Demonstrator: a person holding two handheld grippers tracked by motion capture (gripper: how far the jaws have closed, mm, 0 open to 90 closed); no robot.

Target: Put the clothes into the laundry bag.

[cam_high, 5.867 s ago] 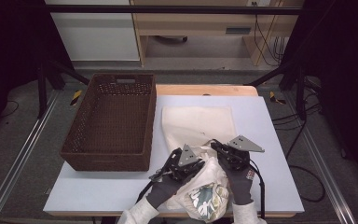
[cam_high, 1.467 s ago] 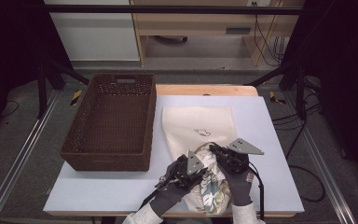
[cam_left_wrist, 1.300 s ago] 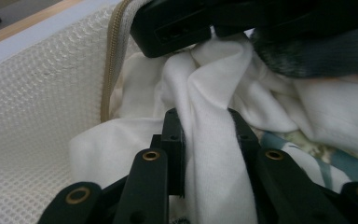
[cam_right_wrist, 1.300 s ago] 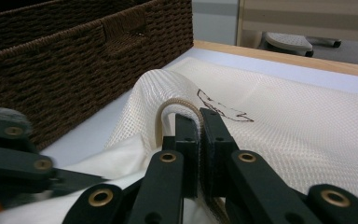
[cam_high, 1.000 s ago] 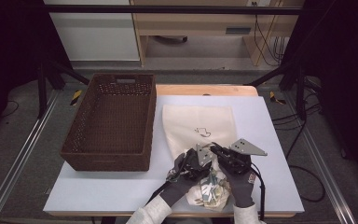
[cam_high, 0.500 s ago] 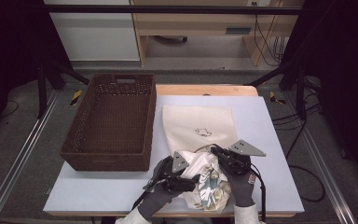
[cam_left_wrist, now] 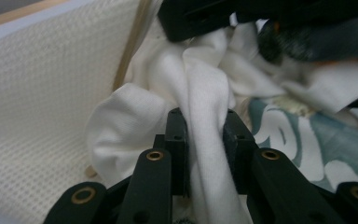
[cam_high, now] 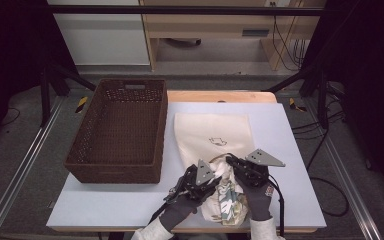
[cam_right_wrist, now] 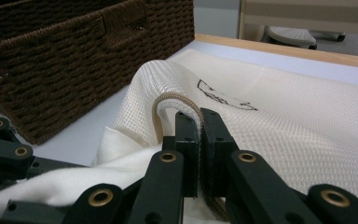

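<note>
Right gripper (cam_right_wrist: 199, 122) clamps the mesh bag (cam_high: 212, 134) rim, lifting the mouth open beside the wicker basket (cam_high: 118, 131), while left gripper (cam_left_wrist: 204, 126), clenched on white garment (cam_left_wrist: 200, 93), feeds it in.

Dark grey gloves, white sleeves; black jaws with brass rivets, grey three-cornered plates.

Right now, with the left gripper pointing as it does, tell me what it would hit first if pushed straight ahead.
The left gripper is already shut on a fold of the white cloth. Straight ahead lies more of that bunched cloth, then probably the right gripper just beyond, though depth is hard to judge.
</note>
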